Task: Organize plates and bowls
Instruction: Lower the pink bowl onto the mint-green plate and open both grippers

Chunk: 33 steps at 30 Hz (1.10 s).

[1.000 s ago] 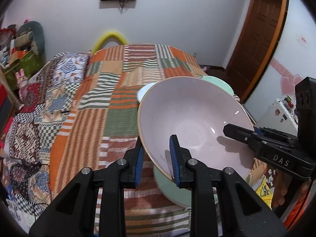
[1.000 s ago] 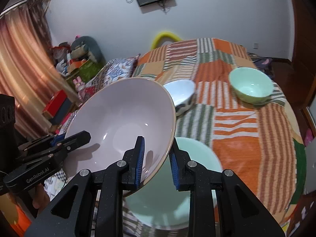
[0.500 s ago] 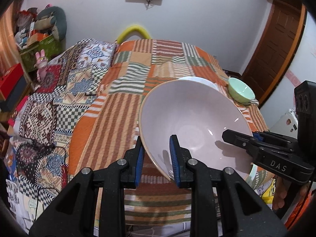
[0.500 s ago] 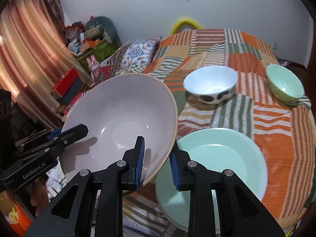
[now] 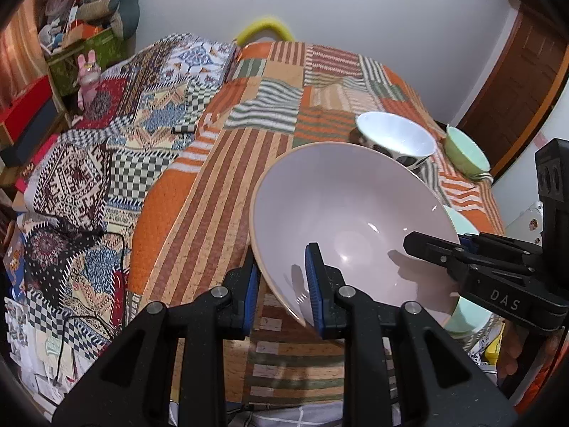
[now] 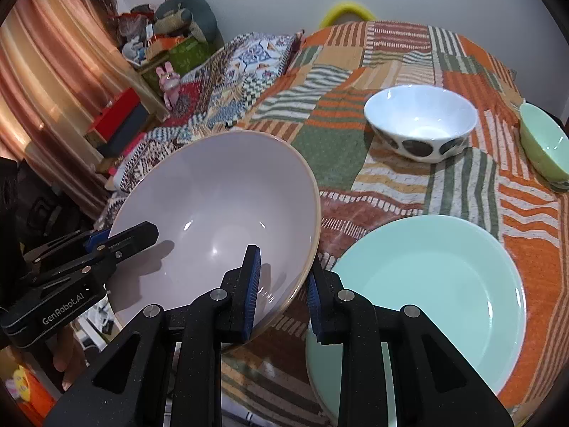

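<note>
A large pale pink bowl (image 5: 352, 220) (image 6: 220, 213) hangs tilted above the near edge of the table, held by both grippers. My left gripper (image 5: 281, 284) is shut on its left rim; it also shows in the right wrist view (image 6: 117, 242). On the opposite rim my right gripper (image 6: 282, 284) is shut, and it shows in the left wrist view (image 5: 444, 245). A mint green plate (image 6: 426, 291) lies on the table to the bowl's right. Further back stand a white bowl with dark spots (image 6: 421, 124) (image 5: 394, 138) and a small green bowl (image 6: 544, 142) (image 5: 466, 153).
The round table (image 5: 220, 185) wears an orange, green and cream striped patchwork cloth. To its left lies a bed with patterned quilts (image 5: 117, 114), with boxes and toys (image 5: 78, 53) beyond. A brown door (image 5: 515, 82) stands at the right. A hand (image 6: 67, 352) grips the left tool.
Both grippers have carried the pink bowl leftward and lower, off the green plate. The plate, white bowl and green bowl now show clear to its right.
</note>
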Available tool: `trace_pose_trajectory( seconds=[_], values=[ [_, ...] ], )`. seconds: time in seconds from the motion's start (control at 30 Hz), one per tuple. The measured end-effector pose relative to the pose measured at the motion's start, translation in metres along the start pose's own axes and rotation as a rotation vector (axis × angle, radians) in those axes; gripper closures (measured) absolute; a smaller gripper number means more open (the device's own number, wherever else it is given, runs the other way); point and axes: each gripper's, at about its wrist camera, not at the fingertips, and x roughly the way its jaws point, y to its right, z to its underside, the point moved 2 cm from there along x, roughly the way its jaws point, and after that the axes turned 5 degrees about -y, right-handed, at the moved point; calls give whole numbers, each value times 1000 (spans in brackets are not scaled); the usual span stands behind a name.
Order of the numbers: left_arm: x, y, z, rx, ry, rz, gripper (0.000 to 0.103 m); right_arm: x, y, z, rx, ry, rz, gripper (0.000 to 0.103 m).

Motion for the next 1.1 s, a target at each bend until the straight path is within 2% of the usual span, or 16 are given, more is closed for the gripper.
trace_pose_trajectory(
  seconds=[0.6,1.1],
  values=[
    [54,-25,12,-54,-111,-2,78,51,3,-1,-10,-120,28,80],
    [57,-31,20,-77,-117,-20,78,52,0,1,-46,-129,32,78]
  ],
)
